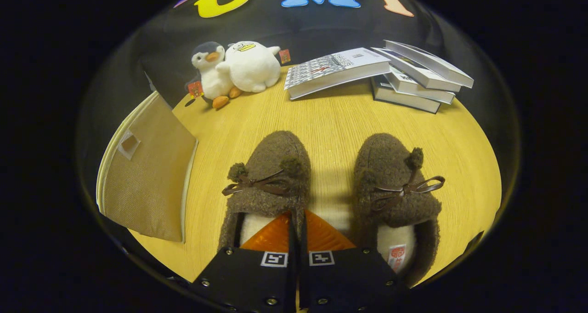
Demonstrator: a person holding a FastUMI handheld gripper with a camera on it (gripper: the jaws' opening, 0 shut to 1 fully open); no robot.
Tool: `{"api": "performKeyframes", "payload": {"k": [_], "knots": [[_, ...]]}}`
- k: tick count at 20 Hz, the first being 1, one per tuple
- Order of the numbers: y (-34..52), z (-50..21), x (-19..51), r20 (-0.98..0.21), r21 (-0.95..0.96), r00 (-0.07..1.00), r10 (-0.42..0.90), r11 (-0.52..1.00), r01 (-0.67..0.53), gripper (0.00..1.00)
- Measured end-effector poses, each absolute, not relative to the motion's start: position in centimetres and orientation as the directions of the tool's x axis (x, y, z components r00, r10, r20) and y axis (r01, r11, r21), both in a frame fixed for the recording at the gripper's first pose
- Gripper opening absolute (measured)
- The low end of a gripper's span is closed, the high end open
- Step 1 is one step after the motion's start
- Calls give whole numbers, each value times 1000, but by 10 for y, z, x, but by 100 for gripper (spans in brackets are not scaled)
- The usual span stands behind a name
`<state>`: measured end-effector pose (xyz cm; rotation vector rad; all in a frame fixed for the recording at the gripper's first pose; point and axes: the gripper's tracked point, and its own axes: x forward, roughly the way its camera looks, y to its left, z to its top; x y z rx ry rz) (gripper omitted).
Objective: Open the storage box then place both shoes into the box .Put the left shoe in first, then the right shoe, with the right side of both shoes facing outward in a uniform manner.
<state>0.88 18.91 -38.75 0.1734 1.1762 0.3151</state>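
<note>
Gripper view — gripper (297,219) fingers pinched on left shoe (268,184) collar edge; right shoe (395,189) beside; storage box (147,175) further left — closed.

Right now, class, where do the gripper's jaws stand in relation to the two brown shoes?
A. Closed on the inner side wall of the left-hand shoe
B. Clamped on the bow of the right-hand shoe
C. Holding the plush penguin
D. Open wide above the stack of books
A: the gripper has its jaws nearly together, pinching the inner side wall of the left-hand shoe, while the right-hand shoe lies untouched beside it.
</note>
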Motion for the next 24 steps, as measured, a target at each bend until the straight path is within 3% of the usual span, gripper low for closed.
{"api": "performKeyframes", "payload": {"k": [12,17,24], "knots": [[217,-300,43,-798,486,409,443,874,1,0],[255,-236,60,-735,568,445,512,823,-9,0],[332,-175,70,-660,614,467,588,781,-115,0]]}}
